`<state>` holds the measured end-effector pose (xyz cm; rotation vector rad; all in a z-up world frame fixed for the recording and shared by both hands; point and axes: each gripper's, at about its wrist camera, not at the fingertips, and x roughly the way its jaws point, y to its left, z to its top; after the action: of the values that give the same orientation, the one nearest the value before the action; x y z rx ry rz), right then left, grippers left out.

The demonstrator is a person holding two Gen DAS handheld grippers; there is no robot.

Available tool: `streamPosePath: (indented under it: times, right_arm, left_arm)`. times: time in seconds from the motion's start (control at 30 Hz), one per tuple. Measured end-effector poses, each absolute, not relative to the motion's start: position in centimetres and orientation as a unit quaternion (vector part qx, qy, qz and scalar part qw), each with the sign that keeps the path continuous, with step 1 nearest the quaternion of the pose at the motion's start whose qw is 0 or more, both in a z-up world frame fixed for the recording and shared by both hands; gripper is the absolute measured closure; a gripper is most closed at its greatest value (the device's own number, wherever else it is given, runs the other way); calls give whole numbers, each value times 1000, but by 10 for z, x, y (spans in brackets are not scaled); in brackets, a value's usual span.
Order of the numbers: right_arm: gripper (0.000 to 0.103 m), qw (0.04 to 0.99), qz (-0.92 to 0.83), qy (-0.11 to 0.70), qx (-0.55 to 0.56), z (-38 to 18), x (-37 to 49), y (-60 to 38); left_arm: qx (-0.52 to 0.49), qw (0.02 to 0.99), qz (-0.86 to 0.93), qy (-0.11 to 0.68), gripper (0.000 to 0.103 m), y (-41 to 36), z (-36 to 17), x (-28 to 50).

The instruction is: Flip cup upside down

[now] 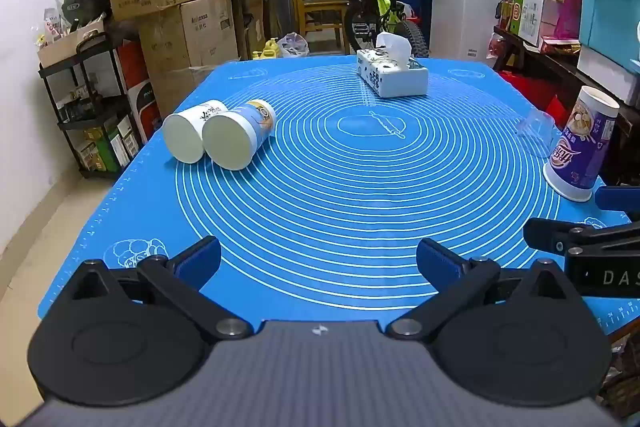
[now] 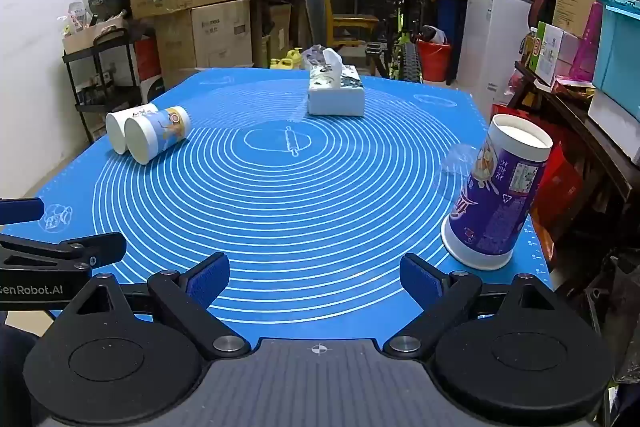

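A purple paper cup (image 2: 494, 197) stands on the blue mat at the right edge with its wide rim down and its white base up; it also shows in the left wrist view (image 1: 582, 147). Two paper cups lie on their sides at the left, a white one (image 1: 188, 135) and a blue-and-white one (image 1: 240, 135), touching, flat ends toward me; both show in the right wrist view (image 2: 154, 137). A clear plastic cup (image 2: 458, 167) stands upside down behind the purple one. My left gripper (image 1: 318, 263) and right gripper (image 2: 314, 279) are open and empty near the front edge.
A tissue box (image 1: 392, 73) sits at the back of the blue mat (image 1: 320, 187). Cardboard boxes and a black shelf stand to the left, a bicycle, a chair and a white appliance behind, a cluttered bench and teal bins to the right.
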<state>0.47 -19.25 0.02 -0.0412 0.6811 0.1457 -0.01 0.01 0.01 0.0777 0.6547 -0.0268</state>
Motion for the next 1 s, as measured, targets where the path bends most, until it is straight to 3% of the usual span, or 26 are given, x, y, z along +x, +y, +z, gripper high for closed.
streamPosePath:
  times: [1.0]
  right_arm:
    - [10, 939, 72, 335, -23, -1, 5, -193]
  left_arm:
    - [44, 945, -12, 324, 0, -1, -2, -2]
